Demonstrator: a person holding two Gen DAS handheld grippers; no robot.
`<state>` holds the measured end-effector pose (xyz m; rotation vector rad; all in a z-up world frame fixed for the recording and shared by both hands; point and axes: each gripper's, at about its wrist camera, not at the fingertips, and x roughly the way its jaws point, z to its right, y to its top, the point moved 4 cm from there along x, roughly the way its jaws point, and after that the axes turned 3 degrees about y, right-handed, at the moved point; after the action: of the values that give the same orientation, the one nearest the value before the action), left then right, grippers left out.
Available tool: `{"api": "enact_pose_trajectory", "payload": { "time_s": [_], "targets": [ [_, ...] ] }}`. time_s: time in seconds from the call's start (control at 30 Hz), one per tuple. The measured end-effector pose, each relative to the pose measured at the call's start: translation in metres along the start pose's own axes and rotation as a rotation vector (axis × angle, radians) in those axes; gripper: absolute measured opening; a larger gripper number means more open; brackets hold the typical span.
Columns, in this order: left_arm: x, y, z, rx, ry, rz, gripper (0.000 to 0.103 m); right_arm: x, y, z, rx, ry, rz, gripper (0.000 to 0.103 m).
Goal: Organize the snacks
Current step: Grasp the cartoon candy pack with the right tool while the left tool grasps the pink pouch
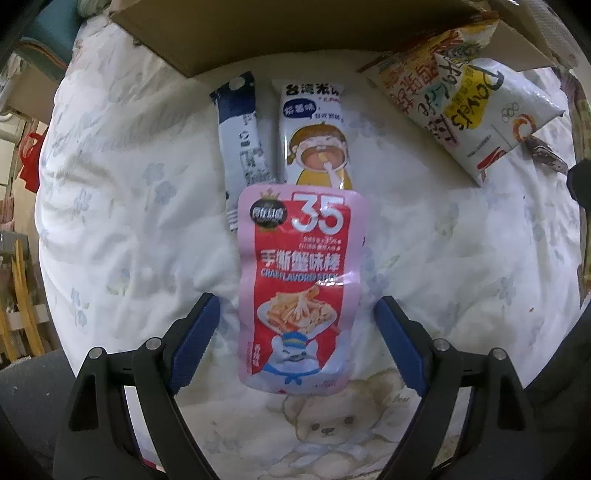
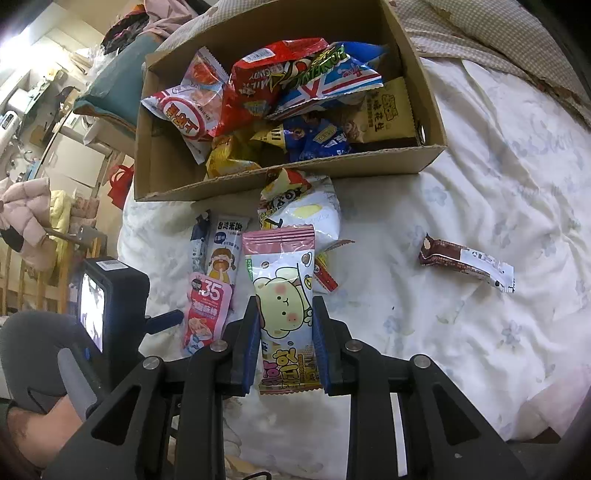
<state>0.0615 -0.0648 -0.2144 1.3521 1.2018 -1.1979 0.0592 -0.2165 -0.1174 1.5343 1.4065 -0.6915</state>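
A pink and red crab-stick packet lies flat on the white quilt. My left gripper points down over it, open, with one blue pad on each side and clear of the packet's edges. In the right wrist view the same crab-stick packet lies beside one blue finger of the left gripper. My right gripper is shut on a pink-topped packet with a cartoon animal, held above the quilt. An open cardboard box full of snack bags stands beyond.
A dark blue stick pack and a white rice-cracker packet lie just past the crab packet. A large white chip bag leans by the box. A brown bar lies alone at the right. A person's knee is at the left.
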Motion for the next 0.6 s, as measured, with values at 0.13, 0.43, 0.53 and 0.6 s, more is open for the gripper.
{"api": "enact_pose_trajectory", "payload": {
  "time_s": [0.13,0.43,0.53,0.6],
  "targets": [
    [0.000,0.006,-0.002,-0.005,-0.011,0.010,0.070,0.005,-0.001,-0.002,-0.009,0.002,-0.004,0.027],
    [-0.019,0.001,-0.012,0.005,-0.029,0.035,0.050,0.011,-0.001,-0.008,-0.027,-0.008,-0.011,0.027],
    [-0.027,-0.002,-0.011,0.010,-0.035,0.050,0.050,0.011,-0.001,-0.008,-0.029,-0.008,-0.009,0.027],
    [-0.036,-0.004,-0.014,0.015,-0.036,0.061,0.050,0.010,0.000,-0.009,-0.032,-0.007,-0.007,0.027]
  ]
}}
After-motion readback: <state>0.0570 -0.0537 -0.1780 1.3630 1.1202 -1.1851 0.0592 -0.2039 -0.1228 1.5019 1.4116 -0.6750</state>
